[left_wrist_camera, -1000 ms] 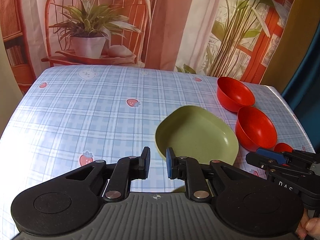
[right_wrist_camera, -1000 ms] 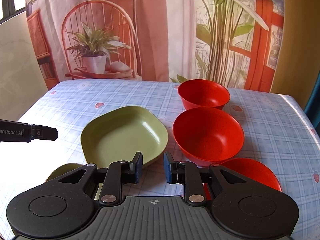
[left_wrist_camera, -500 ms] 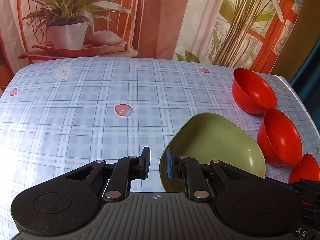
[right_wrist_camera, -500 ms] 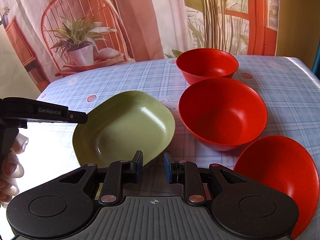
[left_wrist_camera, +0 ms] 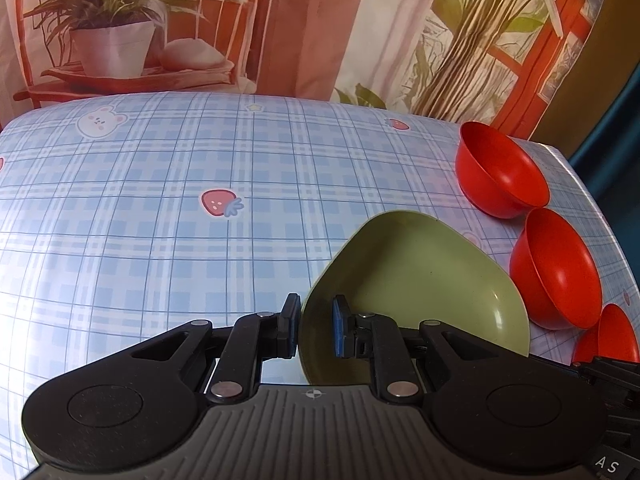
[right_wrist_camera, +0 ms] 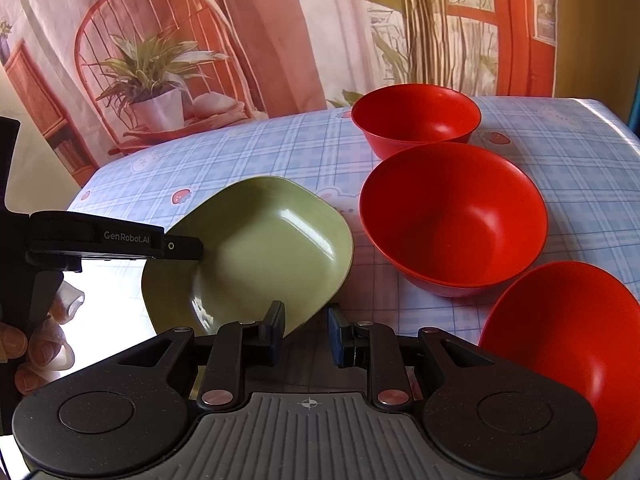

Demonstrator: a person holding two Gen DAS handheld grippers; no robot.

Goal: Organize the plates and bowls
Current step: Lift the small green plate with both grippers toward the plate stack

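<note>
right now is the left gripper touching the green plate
Cannot tell. In the left wrist view the left gripper straddles the green plate rim with its jaws apart; the left finger looks against the rim, but no view plainly shows contact or a gap.

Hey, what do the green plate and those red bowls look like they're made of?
The green plate looks like smooth moulded plastic or melamine: a thin rounded rim and glossy window highlights. The red bowls look like similar plastic with a duller satin finish and softer highlights. Ceramic can't be ruled out by sight alone.
</note>
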